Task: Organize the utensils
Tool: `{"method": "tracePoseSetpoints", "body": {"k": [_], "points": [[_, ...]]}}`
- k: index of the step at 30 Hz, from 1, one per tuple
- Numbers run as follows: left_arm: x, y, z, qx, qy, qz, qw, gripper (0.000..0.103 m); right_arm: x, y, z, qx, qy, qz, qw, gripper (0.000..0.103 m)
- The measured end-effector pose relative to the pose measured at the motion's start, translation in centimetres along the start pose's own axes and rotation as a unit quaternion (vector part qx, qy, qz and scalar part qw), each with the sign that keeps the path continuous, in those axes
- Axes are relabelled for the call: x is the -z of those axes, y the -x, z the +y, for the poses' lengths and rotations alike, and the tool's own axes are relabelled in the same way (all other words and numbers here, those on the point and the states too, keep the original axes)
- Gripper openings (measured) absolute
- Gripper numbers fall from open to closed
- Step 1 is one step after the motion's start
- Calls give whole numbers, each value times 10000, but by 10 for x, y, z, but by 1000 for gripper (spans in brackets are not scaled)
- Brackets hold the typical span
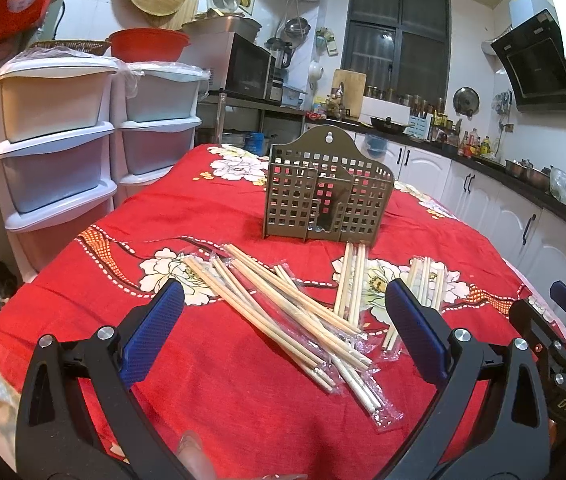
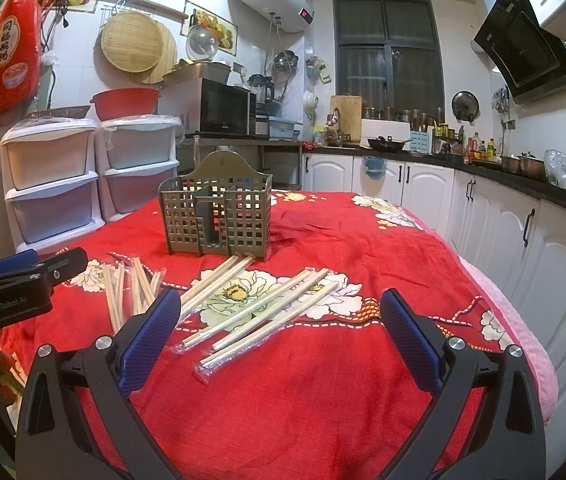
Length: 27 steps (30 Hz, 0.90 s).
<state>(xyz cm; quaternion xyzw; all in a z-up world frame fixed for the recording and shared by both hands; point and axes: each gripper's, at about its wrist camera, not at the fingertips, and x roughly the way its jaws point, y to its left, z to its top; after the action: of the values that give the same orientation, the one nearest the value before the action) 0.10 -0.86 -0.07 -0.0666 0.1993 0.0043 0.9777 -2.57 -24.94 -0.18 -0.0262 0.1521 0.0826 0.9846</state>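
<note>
My left claw (image 1: 283,312) hangs released, empty, in front of the grid-walled holder (image 1: 325,192). The holder stands empty on the red flowered cloth (image 1: 211,208), so nothing is sorted yet, I judge. All the wrapped chopsticks (image 1: 291,312) lie scattered on the cloth just in front of the holder. My right claw (image 2: 281,320) is likewise spread, grasping nothing. Behind the holder stand plastic drawers (image 1: 59,140), a microwave (image 2: 225,110) and white cabinets (image 2: 495,216).
</note>
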Motion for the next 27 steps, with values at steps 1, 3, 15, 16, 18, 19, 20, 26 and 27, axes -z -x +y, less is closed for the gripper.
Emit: {"method": "tracePoseSetpoints", "body": {"k": [1,3,15,16,18,19,20,26,27], "points": [[0,1,0,1,6,-4,10000,92,1,0,0,-5,-3,2,10000,97],[0,1,0,-4,5,-4,10000,92,1,-1,0,-8,0,-1,10000,97],[0,1,1,-6,19,0,10000,92,2,-1,0,-7,-8,3,10000,97],[0,1,2,-16,29,-3,10000,92,2,-1,0,-10,-10,3,10000,97],[0,0,5,-14,80,6,10000,92,2,-1,0,-12,-1,-6,10000,97],[0,0,6,-23,100,4,9999,92,2,-1,0,-11,0,-2,10000,97],[0,0,7,-39,101,8,9999,92,2,-1,0,-22,0,4,10000,97],[0,-3,14,-80,201,44,9998,92,2,-5,5,-103,93,58,9999,97],[-1,-3,16,-89,222,48,9997,92,1,-5,6,-123,118,69,9998,97]]}}
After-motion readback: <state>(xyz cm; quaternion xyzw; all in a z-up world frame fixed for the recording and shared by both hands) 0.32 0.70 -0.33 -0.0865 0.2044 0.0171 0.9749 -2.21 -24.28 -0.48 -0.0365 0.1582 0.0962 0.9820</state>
